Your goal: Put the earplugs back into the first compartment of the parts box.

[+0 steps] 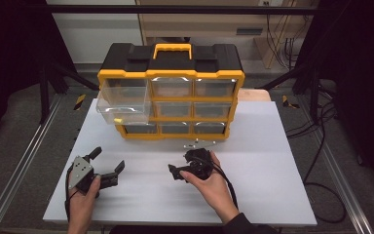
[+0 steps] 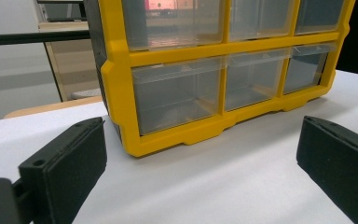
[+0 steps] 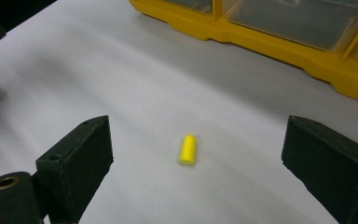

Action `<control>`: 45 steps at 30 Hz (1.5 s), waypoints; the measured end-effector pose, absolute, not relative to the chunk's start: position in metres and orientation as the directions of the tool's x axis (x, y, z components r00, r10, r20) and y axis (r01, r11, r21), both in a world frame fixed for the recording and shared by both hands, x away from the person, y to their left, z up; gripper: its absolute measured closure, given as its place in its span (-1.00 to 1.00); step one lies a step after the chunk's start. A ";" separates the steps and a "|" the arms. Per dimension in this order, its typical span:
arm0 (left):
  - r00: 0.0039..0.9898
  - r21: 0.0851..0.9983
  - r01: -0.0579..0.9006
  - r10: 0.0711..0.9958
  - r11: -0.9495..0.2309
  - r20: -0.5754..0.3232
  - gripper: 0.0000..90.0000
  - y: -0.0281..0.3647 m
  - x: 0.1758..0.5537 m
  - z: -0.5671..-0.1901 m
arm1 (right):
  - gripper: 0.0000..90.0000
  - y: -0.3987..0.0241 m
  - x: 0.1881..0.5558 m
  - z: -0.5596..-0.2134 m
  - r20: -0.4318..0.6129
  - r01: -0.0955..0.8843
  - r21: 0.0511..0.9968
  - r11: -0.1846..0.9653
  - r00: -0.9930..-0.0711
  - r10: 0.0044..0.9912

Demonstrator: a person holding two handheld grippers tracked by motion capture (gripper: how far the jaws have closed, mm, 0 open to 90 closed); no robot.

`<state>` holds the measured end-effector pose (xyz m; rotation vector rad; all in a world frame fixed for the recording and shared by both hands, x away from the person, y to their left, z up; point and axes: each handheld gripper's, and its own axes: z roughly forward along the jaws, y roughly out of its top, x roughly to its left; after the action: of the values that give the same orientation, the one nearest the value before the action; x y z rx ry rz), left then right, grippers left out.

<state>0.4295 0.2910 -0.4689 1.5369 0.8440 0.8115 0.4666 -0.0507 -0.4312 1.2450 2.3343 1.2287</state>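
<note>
1. My right gripper hangs low over the white table, just in front of the yellow-and-black drawer organiser. Its jaws stand wide apart and grip nothing.
2. In the right gripper view a small yellow cylinder lies on its side on the table, between the two jaws and a little beyond them, touching neither. It sits near the organiser's bottom yellow edge but clear of it.
3. I cannot make out the cylinder in the high view; my right hand and gripper cover that spot.
4. My left gripper rests near the table's front left, well apart from the right one. Its jaws are also spread wide and hold nothing.
5. The left gripper view looks at the organiser's lower left corner, where the clear drawers sit shut.
6. Higher on the organiser's left side, two clear drawers are pulled out; the lower one has something small and yellow inside.
</note>
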 end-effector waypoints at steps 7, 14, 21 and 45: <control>0.501 0.993 0.074 0.864 -0.090 0.041 -0.97 0.291 0.430 -0.468 | -0.72 -0.049 0.470 -0.440 0.225 0.620 0.737 0.269 -0.600 0.768; 0.504 0.993 0.071 0.862 -0.091 0.043 -0.97 0.290 0.429 -0.468 | -0.63 -0.048 0.471 -0.447 0.179 0.622 0.721 0.304 -0.592 0.786; 0.502 0.993 0.072 0.864 -0.092 0.043 -0.97 0.292 0.429 -0.468 | -0.27 -0.044 0.475 -0.453 0.108 0.601 0.717 0.353 -0.596 0.796; 0.503 0.993 0.070 0.863 -0.091 0.044 -0.97 0.292 0.430 -0.467 | 0.55 -0.020 0.482 -0.471 0.108 0.602 0.684 0.413 -0.643 0.758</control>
<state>0.4296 0.2919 -0.4675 1.5299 0.8391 0.8141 0.4821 -0.0199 -0.4713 1.1988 2.4501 1.0479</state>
